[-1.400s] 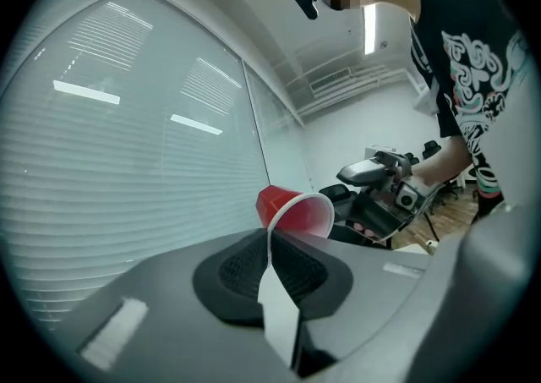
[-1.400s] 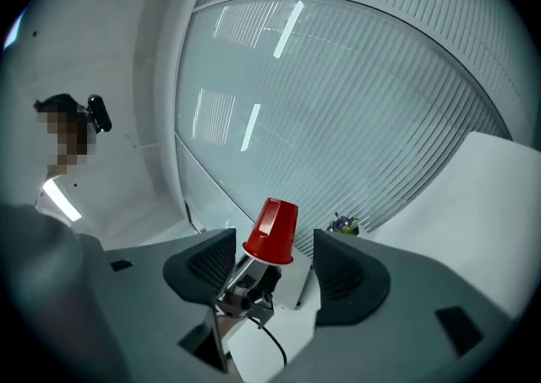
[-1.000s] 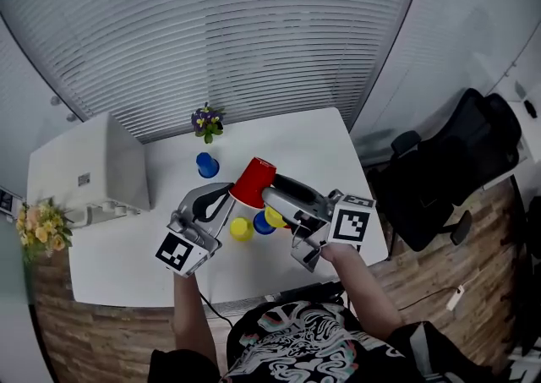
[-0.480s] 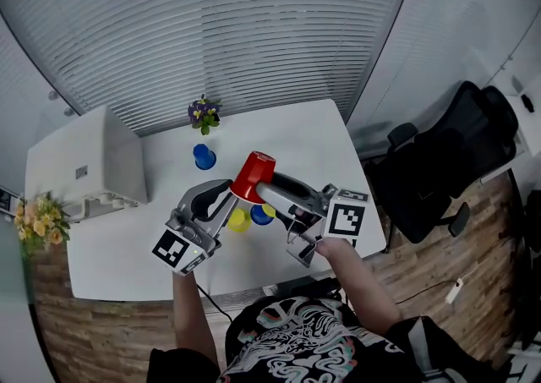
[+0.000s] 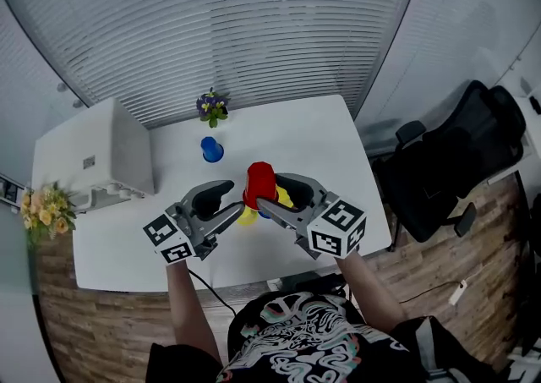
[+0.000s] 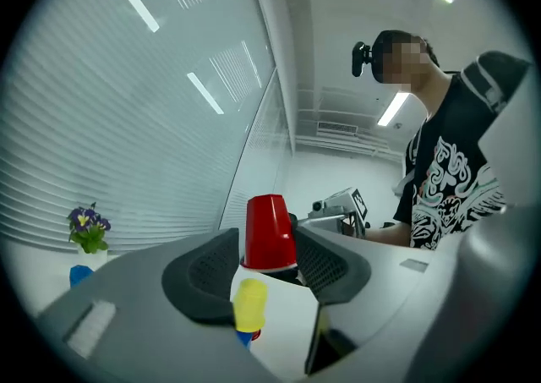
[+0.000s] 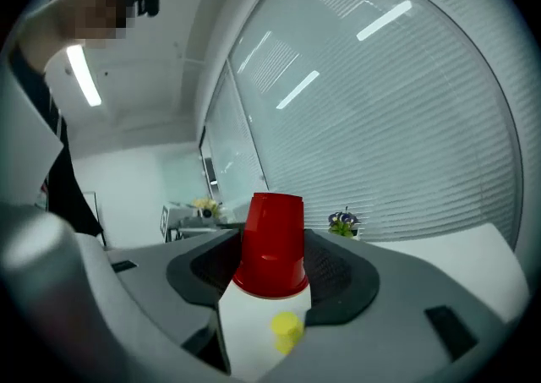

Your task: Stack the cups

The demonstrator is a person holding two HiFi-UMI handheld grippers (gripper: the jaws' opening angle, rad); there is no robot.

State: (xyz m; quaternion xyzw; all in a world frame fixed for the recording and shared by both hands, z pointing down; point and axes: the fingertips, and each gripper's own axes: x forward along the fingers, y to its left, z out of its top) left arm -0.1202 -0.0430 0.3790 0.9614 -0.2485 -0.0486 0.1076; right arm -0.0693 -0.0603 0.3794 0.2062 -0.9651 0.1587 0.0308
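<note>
left gripper (image 6: 269, 265): pointing level, jaws just opening, releasing red cup (image 5: 259, 180) | right gripper (image 7: 272, 267): clasping it | white table (image 5: 321, 136) lying beneath it, blinds (image 5: 237, 26) beyond

left of your left gripper (image 5: 239, 198) stands a white box (image 5: 101, 149); beyond it, a flower pot (image 5: 211, 106); well right of your right gripper (image 5: 269, 190), a black chair (image 5: 456, 161).

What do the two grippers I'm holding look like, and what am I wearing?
The left gripper and right gripper are both silver-grey, with curved jaws lined by black textured pads and a cube of black-and-white square markers at the back. The T-shirt is black with a white print, short-sleeved.
</note>
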